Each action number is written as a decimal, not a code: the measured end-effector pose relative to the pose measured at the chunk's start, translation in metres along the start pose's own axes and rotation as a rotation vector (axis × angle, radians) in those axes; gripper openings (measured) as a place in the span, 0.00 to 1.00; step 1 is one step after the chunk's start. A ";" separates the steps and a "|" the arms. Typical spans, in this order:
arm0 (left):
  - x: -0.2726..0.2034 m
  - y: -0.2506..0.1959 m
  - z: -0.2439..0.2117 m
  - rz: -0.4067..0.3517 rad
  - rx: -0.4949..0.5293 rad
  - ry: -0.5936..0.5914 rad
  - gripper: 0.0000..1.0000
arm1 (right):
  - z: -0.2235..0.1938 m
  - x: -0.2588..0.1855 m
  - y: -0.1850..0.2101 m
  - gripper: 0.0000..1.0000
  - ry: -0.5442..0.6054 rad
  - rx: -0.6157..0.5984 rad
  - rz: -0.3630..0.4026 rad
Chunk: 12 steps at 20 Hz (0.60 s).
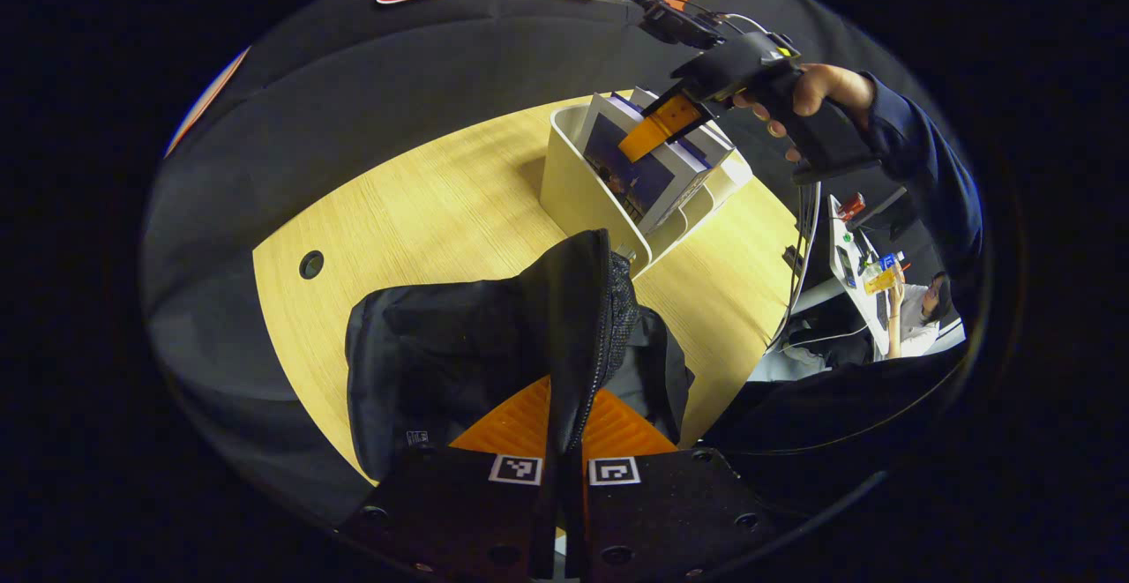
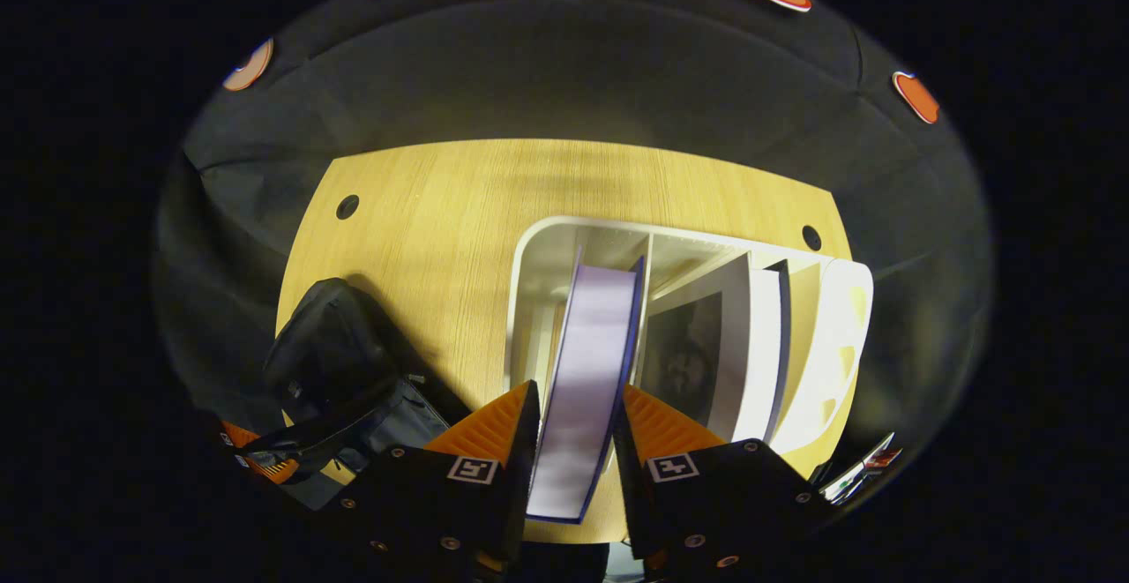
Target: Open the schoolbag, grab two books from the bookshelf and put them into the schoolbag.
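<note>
Both views dim overall, light falling from above onto the wooden table (image 2: pixel 459 213) — brightest patch there, slight glare on the white bookshelf (image 2: pixel 842 318) wall. The schoolbag (image 1: pixel 441 354) reads near-black with little detail, soft shadow beside it. Strong fisheye bending at edges — focus mostly sharp, rims darker.

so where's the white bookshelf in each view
left gripper view: the white bookshelf stands upper centre on the table, beyond the schoolbag, with the right tongs over its books.
right gripper view: the bookshelf sits centre-right, just beyond the tongs.
shared landmark: the round hole in the wooden table.
</note>
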<state>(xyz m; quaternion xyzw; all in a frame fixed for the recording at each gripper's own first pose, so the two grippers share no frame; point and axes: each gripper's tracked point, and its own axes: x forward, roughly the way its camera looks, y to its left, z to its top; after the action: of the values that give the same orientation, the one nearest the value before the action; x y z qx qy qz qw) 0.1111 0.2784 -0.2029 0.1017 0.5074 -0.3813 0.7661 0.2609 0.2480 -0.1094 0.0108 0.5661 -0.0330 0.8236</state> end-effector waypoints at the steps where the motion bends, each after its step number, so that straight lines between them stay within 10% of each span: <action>1: 0.000 -0.001 0.000 0.001 -0.002 0.000 0.05 | 0.002 0.000 0.001 0.45 0.011 0.027 0.003; 12: 0.007 -0.006 -0.005 0.017 -0.008 0.014 0.06 | -0.039 -0.034 -0.005 0.32 -0.023 0.117 0.067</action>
<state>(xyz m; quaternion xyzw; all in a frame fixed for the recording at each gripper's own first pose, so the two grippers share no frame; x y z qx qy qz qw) 0.1050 0.2732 -0.2095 0.1054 0.5136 -0.3720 0.7660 0.2122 0.2470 -0.0920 0.0776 0.5532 -0.0387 0.8285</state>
